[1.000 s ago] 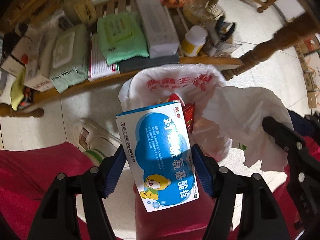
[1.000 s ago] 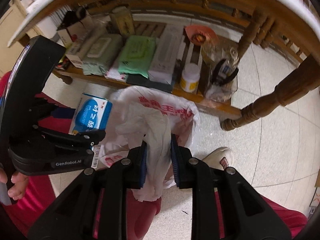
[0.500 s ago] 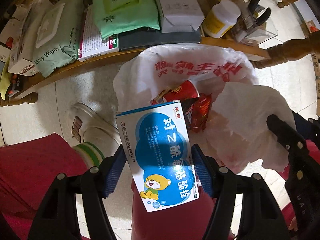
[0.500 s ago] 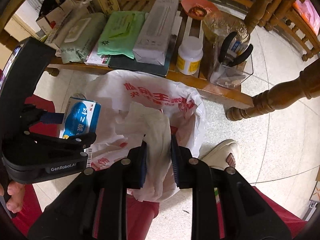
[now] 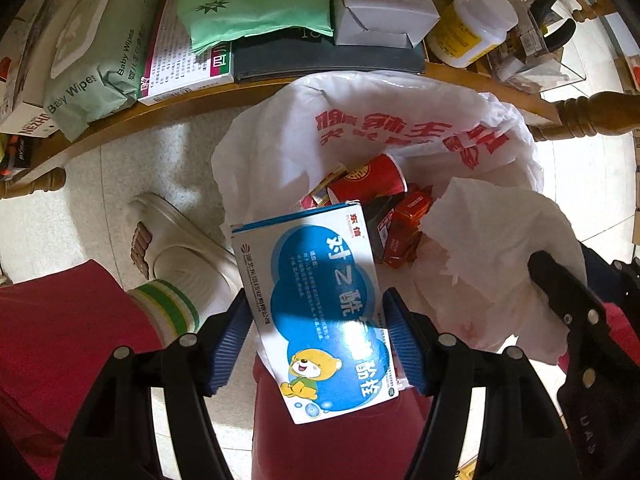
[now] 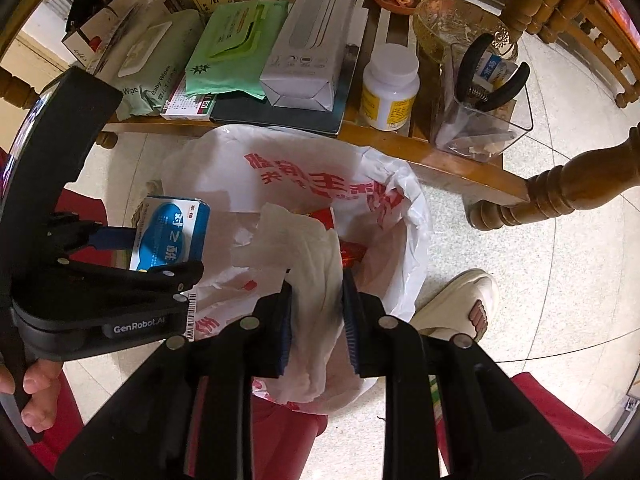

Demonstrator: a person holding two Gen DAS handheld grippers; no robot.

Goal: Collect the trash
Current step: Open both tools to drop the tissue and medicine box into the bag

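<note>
- A low wooden shelf (image 6: 448, 156) with turned legs runs across the top of both views, crowded with packets and boxes.
- A white plastic bag with red lettering (image 5: 400, 128) stands open on the pale tiled floor (image 6: 540, 280) just in front of the shelf; red packets and a red paper cup (image 5: 372, 178) lie inside it.
- A person's red trouser legs (image 5: 60, 340) frame the bag, with a cream slipper (image 5: 176, 240) on each side.
- The left tool (image 5: 320, 344) points down over the near rim of the bag, its blue pads pressed on both long sides of a blue-and-white cardboard medicine box with a cartoon bear (image 5: 320, 320).
- The right tool (image 6: 316, 320) is nearly closed, pinching a crumpled white paper tissue (image 6: 316, 272) that hangs over the bag's mouth, beside the box.
- A white pill bottle with a yellow label (image 6: 390, 88) stands on the shelf beside a clear plastic holder (image 6: 484, 120) with black-handled pliers in it.
</note>
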